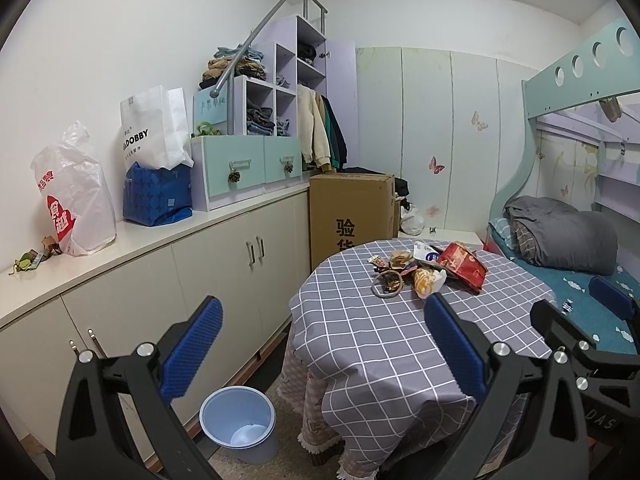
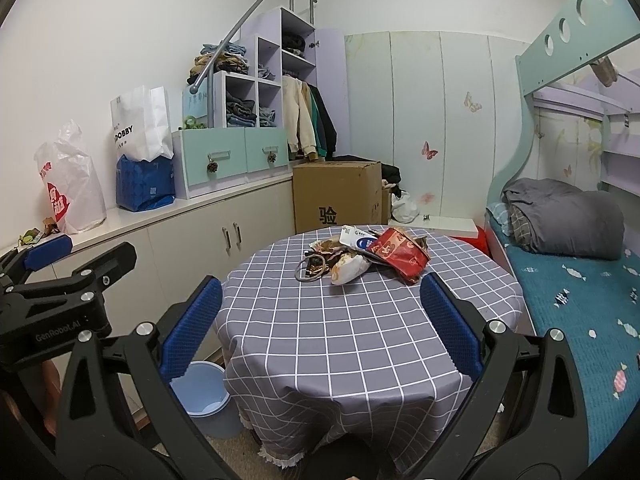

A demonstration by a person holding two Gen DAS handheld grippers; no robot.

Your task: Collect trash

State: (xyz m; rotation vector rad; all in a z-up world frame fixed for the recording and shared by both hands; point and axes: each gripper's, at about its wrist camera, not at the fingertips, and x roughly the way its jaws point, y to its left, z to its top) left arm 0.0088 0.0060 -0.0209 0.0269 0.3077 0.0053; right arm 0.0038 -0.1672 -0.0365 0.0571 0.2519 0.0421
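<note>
While both tools hang above the near edge, the round table draped in a grey checked cloth (image 2: pixel 360 328) fills the middle of each view. Beside its left flank, on the floor, stands the pale blue plastic waste bin (image 1: pixel 240 420), upright; it appears nearly empty, though its base is only partly visible. A heap of crumpled wrappers and packets (image 2: pixel 372 256) lies on the far half of the cloth, a red foil bag (image 2: pixel 400 254) uppermost at its right. The left gripper (image 1: pixel 322 346) is spread wide and holds nothing. The right gripper (image 2: pixel 320 324) is likewise spread wide, unloaded, well short of the heap.
</note>
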